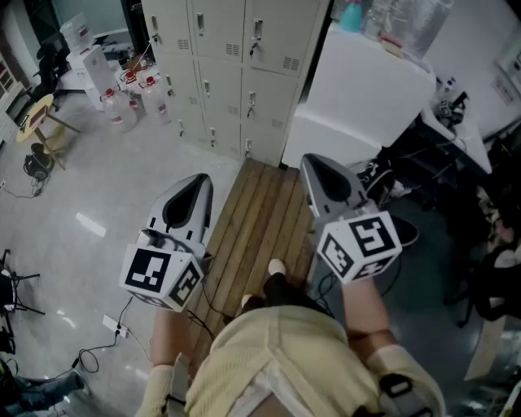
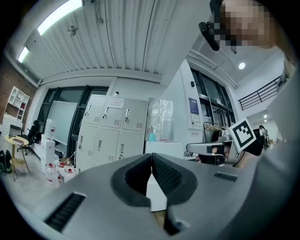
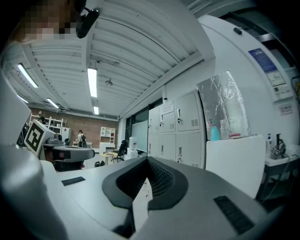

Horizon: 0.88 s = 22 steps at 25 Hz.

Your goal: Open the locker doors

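Below me a slatted wooden walkway (image 1: 260, 220) crosses the grey floor (image 1: 106, 204). At its far end, to the right, stands a white cabinet (image 1: 366, 89) with a teal spray bottle (image 1: 352, 15) on top. Far left I see red-capped clear bottles (image 1: 154, 99) standing on the floor, near a small round table (image 1: 37, 110). A cable (image 1: 106, 338) trails at lower left.

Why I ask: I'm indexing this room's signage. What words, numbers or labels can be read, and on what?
Nothing here reads as legible text.
Sheet on a top locker door: too blurred to read.
Wall posters: too small to read.
Bottle labels: too small to read.
Square markers: patterns only, no letters.
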Tool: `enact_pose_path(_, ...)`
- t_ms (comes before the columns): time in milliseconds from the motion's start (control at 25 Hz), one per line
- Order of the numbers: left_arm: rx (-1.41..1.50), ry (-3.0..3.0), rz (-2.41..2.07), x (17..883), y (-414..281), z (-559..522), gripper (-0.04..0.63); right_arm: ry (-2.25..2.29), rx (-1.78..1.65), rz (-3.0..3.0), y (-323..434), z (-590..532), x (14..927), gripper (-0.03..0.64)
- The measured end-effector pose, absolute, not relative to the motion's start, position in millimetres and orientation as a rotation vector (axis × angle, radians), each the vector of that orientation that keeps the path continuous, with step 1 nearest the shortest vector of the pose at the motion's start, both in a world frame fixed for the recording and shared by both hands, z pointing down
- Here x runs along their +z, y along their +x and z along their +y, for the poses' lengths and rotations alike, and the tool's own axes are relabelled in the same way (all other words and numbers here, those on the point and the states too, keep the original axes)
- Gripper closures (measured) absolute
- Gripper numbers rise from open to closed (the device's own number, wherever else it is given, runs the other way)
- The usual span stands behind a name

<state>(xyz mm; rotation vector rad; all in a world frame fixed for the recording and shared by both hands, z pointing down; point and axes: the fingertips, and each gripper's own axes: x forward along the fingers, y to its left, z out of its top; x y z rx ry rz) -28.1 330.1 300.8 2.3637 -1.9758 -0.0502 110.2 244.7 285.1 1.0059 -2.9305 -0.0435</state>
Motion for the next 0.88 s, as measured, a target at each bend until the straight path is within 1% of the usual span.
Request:
enact_pose_path(400, -0.032, 2.378, -1.946, 304.4, -23.9, 303.8, 0.592, 0.935, 0.032, -2.942, 106.2, 222.6, 303.6, 0.614)
enact_pose_path(880, -0.111, 2.418, -1.961, 290.3, 1.7, 216.4, 0.592, 0.911, 0.038, -2.954, 129.0, 140.3, 302.9, 0.614)
